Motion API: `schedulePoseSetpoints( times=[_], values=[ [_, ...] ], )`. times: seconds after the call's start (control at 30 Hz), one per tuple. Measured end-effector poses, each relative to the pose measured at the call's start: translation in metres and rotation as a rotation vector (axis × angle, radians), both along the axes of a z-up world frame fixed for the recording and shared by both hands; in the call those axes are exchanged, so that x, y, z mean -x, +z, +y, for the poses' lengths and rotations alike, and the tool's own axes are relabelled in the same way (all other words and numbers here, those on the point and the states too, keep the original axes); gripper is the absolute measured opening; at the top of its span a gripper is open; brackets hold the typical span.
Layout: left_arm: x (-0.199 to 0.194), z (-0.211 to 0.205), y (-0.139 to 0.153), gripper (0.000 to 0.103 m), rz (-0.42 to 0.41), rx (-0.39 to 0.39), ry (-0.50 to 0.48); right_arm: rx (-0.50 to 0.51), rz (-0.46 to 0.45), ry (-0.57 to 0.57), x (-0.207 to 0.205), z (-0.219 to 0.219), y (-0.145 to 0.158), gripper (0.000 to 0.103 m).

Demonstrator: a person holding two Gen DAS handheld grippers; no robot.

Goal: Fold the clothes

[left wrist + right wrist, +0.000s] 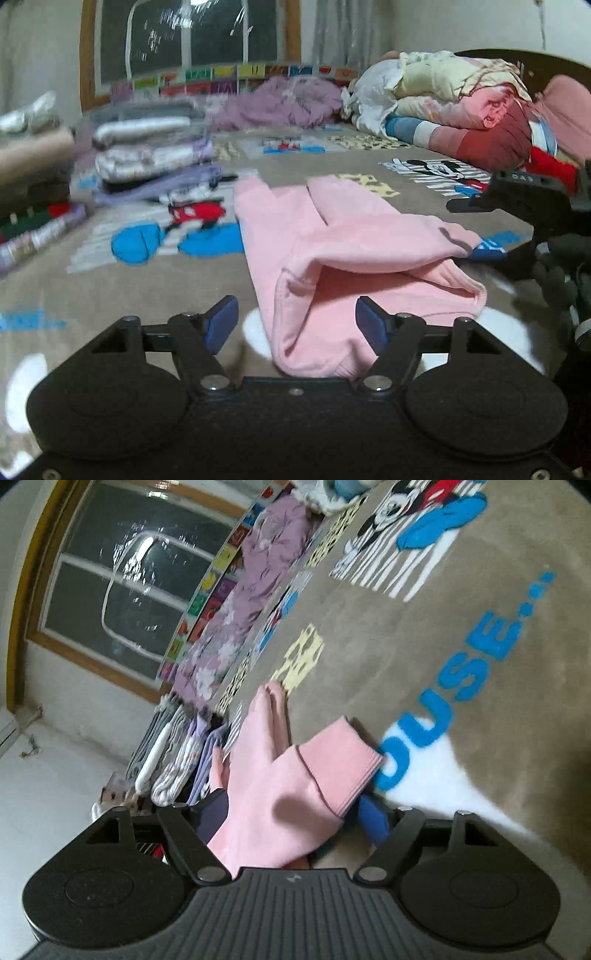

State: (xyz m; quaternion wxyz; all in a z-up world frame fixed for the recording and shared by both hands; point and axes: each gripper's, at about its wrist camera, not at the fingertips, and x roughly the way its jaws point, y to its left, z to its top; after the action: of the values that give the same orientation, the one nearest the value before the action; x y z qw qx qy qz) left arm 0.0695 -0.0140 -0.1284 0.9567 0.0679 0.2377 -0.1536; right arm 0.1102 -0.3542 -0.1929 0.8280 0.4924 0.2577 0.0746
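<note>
A pink garment (pixel 332 258) lies partly folded on the brown Mickey Mouse blanket (pixel 147 295), legs stretching away. My left gripper (pixel 295 325) is open with its blue pads either side of the garment's near end, which lies between them. In the right wrist view the pink garment (pixel 280 786) drapes between the blue pads of my right gripper (pixel 291 819); the jaws stand wide apart, tilted sideways. The right gripper also shows at the right edge of the left wrist view (pixel 517 199).
A stack of folded clothes (pixel 147 155) stands at the back left, also in the right wrist view (pixel 177 760). A heap of unfolded clothes and bedding (pixel 461 103) lies at the back right. A purple quilt (pixel 280 103) lies under the window (pixel 184 37).
</note>
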Motion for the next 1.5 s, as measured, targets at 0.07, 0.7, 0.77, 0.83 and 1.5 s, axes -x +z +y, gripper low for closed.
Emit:
schedulePoseSetpoints(
  times=[0.07,0.7,0.77,0.83,1.5],
  values=[
    [-0.004,-0.003,-0.003,0.056,-0.022,-0.030,0.004,0.016,-0.010,-0.019,-0.001,0.003,-0.001,0.061],
    [0.014,-0.055,-0.044,0.006,-0.082,-0.474,-0.206,0.175,-0.210,0.070,-0.068,-0.010,0.074,0.011],
    [0.013,-0.050,-0.039,0.009,-0.047,-0.439,-0.222,0.193,-0.162,0.075,-0.077,-0.013,0.066,0.011],
    [0.015,-0.043,-0.033,0.028,-0.001,-0.378,-0.253,0.186,-0.081,0.092,-0.088,-0.016,0.050,0.011],
    [-0.013,-0.036,-0.035,0.028,0.105,-0.149,-0.152,0.122,-0.046,0.093,-0.093,-0.029,0.010,0.007]
  ],
)
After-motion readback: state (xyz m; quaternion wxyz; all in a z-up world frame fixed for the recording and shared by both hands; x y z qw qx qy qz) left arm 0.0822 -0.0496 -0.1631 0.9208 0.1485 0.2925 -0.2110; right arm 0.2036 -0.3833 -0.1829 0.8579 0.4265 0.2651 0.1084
